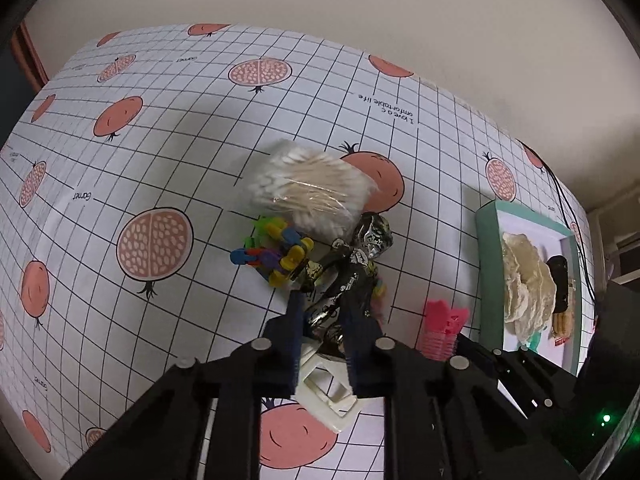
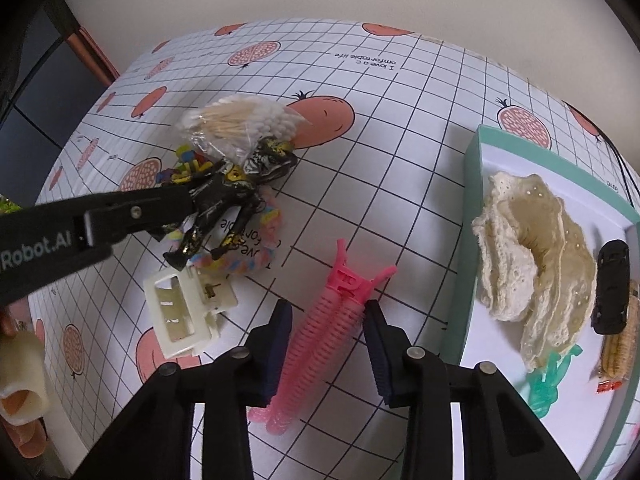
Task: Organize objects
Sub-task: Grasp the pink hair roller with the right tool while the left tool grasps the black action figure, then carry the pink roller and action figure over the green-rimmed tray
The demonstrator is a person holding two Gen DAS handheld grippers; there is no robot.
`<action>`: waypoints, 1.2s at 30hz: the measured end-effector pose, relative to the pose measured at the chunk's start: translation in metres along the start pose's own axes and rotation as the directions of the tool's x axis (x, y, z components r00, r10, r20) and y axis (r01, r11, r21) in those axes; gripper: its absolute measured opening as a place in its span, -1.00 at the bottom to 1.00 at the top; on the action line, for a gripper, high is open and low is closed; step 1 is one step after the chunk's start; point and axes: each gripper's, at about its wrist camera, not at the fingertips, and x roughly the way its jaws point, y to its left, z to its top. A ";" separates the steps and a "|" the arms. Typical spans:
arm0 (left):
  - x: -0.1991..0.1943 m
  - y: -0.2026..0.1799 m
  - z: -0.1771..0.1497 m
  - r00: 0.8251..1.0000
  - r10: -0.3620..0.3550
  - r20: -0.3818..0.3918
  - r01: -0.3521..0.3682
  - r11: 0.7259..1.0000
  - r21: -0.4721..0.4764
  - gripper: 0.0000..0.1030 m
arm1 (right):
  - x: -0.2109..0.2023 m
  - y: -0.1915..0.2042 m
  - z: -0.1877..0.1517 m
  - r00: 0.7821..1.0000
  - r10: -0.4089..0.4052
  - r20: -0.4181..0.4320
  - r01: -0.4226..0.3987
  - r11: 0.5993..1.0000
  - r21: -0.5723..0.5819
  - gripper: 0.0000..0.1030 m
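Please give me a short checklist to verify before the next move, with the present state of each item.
1. Left gripper shut on the black figure: ok.
2. Figure free of the pastel braided ring under it: cannot tell.
3. Right gripper open, a finger on each side of the pink hair clip: ok.
4. Pink hair clip gripped: not ok, the jaws have not closed.
5. Bare floor left in the teal box for more items: ok.
6. White clip clear of both grippers: ok.

Gridded tablecloth (image 2: 400, 168) carries teal tray (image 2: 472, 200); pink clip (image 2: 320, 344); white clip (image 2: 180, 316).
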 end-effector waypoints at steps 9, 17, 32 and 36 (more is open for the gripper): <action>-0.008 0.002 0.006 1.000 -0.021 0.015 0.021 1.000 0.009 -0.99 | -0.005 -0.006 -0.003 1.000 0.013 0.002 -0.013 1.000 0.019 -0.33; -0.022 -0.006 0.010 0.998 -0.032 0.053 0.029 0.998 0.054 -1.00 | -0.025 -0.013 -0.001 0.998 0.036 0.048 -0.037 0.999 0.029 -0.35; 0.007 -0.036 -0.001 0.996 0.079 0.042 -0.086 0.978 0.191 -0.17 | -0.060 -0.043 0.003 0.990 0.064 0.127 -0.076 0.993 0.094 -0.35; 0.022 -0.040 -0.006 0.992 0.124 0.031 -0.128 0.969 0.210 -0.17 | -0.061 -0.050 0.001 0.990 0.062 0.125 -0.075 0.992 0.102 -0.35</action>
